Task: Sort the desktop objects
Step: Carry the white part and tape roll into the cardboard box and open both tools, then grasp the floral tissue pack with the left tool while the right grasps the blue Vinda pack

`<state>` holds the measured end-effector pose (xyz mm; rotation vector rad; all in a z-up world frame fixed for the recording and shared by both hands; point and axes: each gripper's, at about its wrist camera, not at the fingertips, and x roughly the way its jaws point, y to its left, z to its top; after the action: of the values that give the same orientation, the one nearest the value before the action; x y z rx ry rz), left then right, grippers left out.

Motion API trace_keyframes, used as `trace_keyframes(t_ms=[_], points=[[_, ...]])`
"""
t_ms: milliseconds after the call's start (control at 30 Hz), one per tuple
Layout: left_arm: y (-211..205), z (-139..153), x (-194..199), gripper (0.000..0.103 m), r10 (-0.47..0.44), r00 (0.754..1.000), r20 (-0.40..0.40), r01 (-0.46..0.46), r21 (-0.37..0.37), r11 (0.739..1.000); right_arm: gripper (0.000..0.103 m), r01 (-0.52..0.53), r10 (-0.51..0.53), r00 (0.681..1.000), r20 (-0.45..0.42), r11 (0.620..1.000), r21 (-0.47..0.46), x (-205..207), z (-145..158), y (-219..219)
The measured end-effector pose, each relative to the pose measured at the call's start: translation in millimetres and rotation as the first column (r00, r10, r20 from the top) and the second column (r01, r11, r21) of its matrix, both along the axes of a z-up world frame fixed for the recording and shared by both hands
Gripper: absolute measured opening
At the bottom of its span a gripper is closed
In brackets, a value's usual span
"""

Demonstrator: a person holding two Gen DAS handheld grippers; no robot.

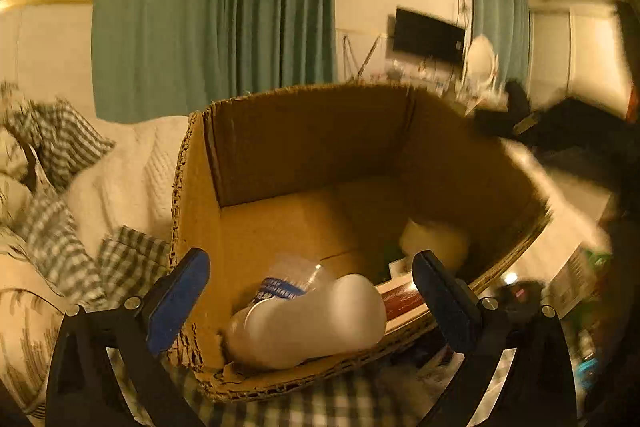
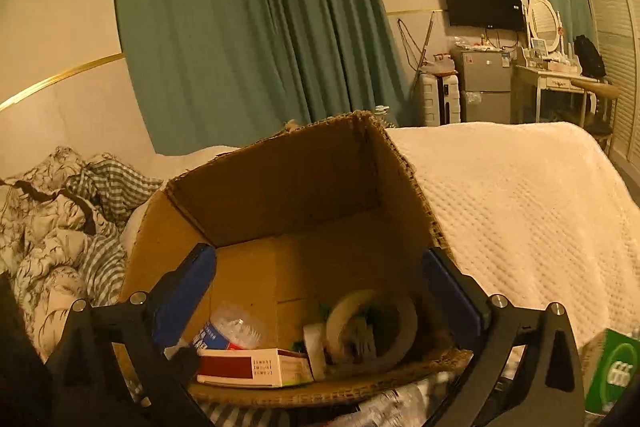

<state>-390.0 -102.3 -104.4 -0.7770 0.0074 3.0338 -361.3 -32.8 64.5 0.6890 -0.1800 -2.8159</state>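
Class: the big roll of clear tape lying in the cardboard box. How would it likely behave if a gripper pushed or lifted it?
The roll of clear tape is a round ring, so it may roll once tipped on edge. Its hollow middle suggests it is light. The glossy surface could slip.

One cardboard box (image 2: 280, 187), and inside it: one tape roll (image 2: 372, 327), one red-and-white carton (image 2: 252, 367), one crumpled plastic bottle (image 2: 228, 331), one white bottle (image 1: 304, 323).

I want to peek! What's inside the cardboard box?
Inside the cardboard box are a roll of tape, a red-and-white carton, a crumpled clear plastic bottle and a white bottle. Something green sits under the tape, mostly covered.
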Motion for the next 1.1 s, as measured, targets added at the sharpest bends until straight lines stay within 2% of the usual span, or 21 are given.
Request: trace_keyframes(t_ms=[33,100,233,267,333,400,500,600,733,767,900,967,1033,1067,1100], points=[[2.3,0.0,0.3,0.103,0.003,1.000,0.004,-0.003,-0.012,1.000,0.102,0.003,-0.003,1.000,-0.020,1.000,0.013,12.2,5.8,3.8],[6.1,1.5,5.7,0.103,-0.015,1.000,-0.002,0.015,0.014,1.000,0.102,0.022,-0.021,0.999,-0.038,0.999,0.033,36.6,17.3,13.2],[12.0,13.3,18.7,0.103,-0.101,0.995,-0.028,0.104,0.135,0.985,0.102,0.075,-0.074,0.997,-0.019,0.997,0.036,95.1,29.7,50.3],[16.3,15.6,22.7,0.103,-0.120,0.992,-0.033,0.124,0.162,0.979,0.102,0.116,-0.116,0.993,-0.001,0.992,0.038,115.3,29.2,67.7],[29.8,19.1,31.9,0.103,-0.158,0.987,-0.041,0.163,0.194,0.967,0.102,0.186,-0.187,0.982,0.023,0.982,0.041,145.2,22.6,95.9],[49.9,20.1,42.5,0.103,-0.218,0.975,-0.044,0.222,0.215,0.951,0.102,0.272,-0.275,0.961,0.032,0.959,0.083,173.3,11.5,123.0],[81.9,15.1,55.4,0.103,-0.287,0.956,-0.054,0.292,0.189,0.938,0.102,0.377,-0.387,0.920,0.058,0.917,0.134,203.8,-16.3,157.0],[107.7,-1.5,54.4,0.103,-0.352,0.936,0.001,0.349,0.130,0.928,0.102,0.413,-0.435,0.884,0.172,0.898,0.150,206.9,-52.6,185.9],[130.9,-32.2,42.3,0.103,-0.412,0.904,0.114,0.404,0.088,0.910,0.102,0.382,-0.419,0.869,0.264,0.906,0.181,195.7,-90.5,197.7],[131.1,-38.8,38.7,0.103,-0.415,0.900,0.133,0.407,0.082,0.910,0.102,0.369,-0.408,0.869,0.279,0.911,0.183,193.1,-99.9,199.5],[121.0,-59.4,23.0,0.103,-0.366,0.912,0.186,0.352,0.106,0.930,0.101,0.363,-0.390,0.849,0.356,0.921,0.142,184.1,-131.2,212.8],[113.2,-67.4,16.1,0.103,-0.349,0.914,0.208,0.329,0.124,0.936,0.096,0.376,-0.391,0.830,0.398,0.919,0.117,183.3,-141.4,221.3],[106.3,-76.7,7.9,0.103,-0.313,0.920,0.237,0.292,0.121,0.949,0.081,0.364,-0.363,0.827,0.430,0.928,0.084,182.9,-147.0,225.2],[103.3,-81.7,3.7,0.103,-0.292,0.922,0.255,0.271,0.113,0.956,0.078,0.353,-0.349,0.826,0.442,0.933,0.076,182.3,-148.7,224.6],[101.0,-84.4,0.7,0.103,-0.279,0.923,0.265,0.260,0.105,0.960,0.071,0.349,-0.351,0.824,0.445,0.933,0.088,182.2,-149.4,223.0]])
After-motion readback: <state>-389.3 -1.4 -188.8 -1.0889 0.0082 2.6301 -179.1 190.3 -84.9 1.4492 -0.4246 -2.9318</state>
